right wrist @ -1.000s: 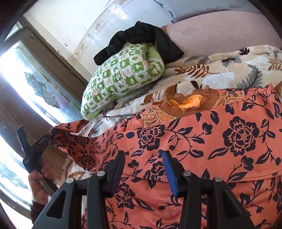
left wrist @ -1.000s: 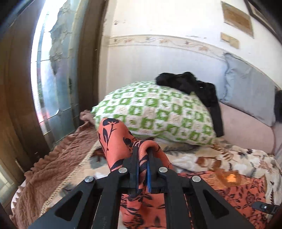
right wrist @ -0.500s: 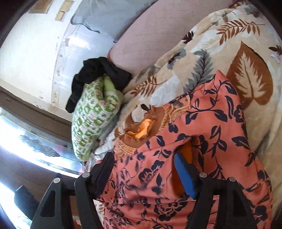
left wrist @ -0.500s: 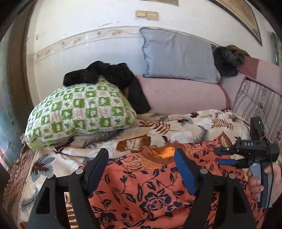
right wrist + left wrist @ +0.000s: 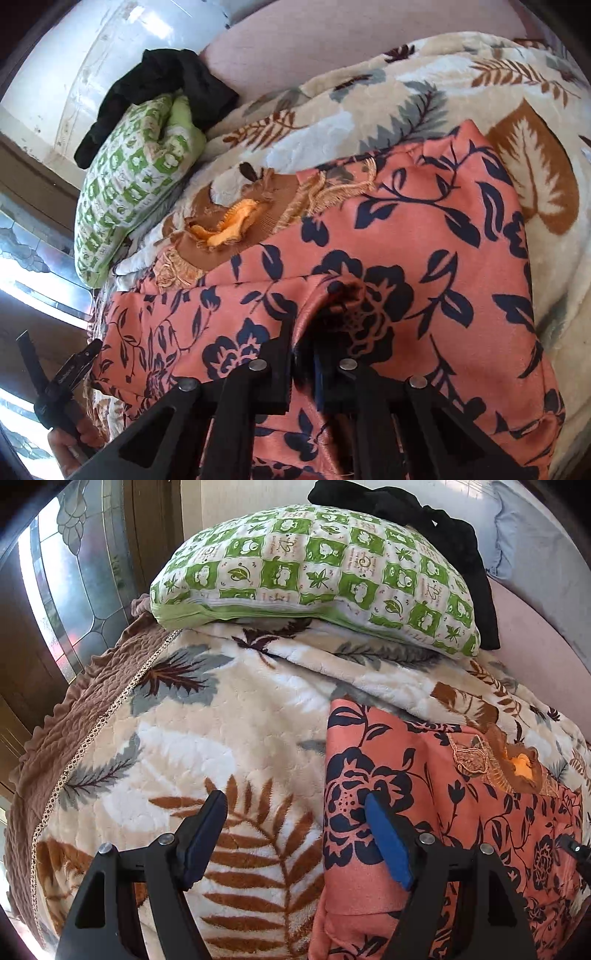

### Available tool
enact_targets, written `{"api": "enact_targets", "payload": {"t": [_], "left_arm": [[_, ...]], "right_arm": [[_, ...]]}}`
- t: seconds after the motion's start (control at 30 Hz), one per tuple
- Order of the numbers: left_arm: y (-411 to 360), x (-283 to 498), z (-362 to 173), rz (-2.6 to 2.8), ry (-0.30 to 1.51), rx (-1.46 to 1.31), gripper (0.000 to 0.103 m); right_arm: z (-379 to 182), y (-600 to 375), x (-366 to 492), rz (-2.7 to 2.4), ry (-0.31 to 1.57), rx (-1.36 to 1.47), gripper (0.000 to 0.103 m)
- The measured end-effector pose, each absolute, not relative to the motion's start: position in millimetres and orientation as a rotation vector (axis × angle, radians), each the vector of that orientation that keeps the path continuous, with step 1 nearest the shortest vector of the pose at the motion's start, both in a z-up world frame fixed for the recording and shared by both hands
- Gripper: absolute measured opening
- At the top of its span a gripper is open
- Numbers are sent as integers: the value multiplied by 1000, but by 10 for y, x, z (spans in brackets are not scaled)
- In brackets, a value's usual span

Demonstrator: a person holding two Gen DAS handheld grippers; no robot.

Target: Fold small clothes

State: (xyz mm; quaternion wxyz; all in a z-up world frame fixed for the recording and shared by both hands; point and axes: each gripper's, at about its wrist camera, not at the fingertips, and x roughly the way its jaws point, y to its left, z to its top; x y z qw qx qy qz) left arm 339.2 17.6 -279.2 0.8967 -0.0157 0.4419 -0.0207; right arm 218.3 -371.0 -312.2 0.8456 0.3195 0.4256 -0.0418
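Observation:
An orange garment with dark navy flowers (image 5: 443, 812) lies on the leaf-print blanket (image 5: 221, 738), its brown embroidered neckline (image 5: 229, 225) toward the pillow. My left gripper (image 5: 295, 834) is open and empty, hovering at the garment's left folded edge, right finger over the cloth, left finger over the blanket. My right gripper (image 5: 303, 354) is shut on a fold of the garment (image 5: 406, 277) near its middle. The left gripper also shows at the left edge of the right wrist view (image 5: 62, 384).
A green-and-white checked pillow (image 5: 314, 572) with a black cloth (image 5: 406, 513) on top lies at the bed's head. A brown quilt edge (image 5: 74, 709) and a stained-glass window (image 5: 62, 590) are at left. A grey pillow (image 5: 546, 554) leans on the wall.
My left gripper let go of the garment's sleeve, opened and dropped to the left edge. My right gripper closed on a fold of the garment.

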Motion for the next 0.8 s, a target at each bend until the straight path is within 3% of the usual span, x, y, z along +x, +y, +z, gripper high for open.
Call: {"api": "enact_targets", "payload": {"t": [0.23,0.3,0.4,0.57,0.67,0.8], "left_arm": [[-204,3411,-3039,-69,999,139,78],[-291,3377,-3093,-53,989,197,78],[-334,3341,-3014,-46,953,238,78],[-313,3275,-2793,-82,866,151,78],[-402,3267,-2825,-107,872,155,78],[-527,3335,-3118,-102,973,227,78]], "right_arm": [[-2711,-4004,1990,-372,642,516,6],[-2912,-4189,2040,-454,673,491,11],[-3298,-4501,2119,-380,850,727,11],[-2845,-4663,1879,-377,676,722,11],[-2669,-4727,1701,-373,587,747,19],[-2729,-4434,1945,-192,729,717,19]]}}
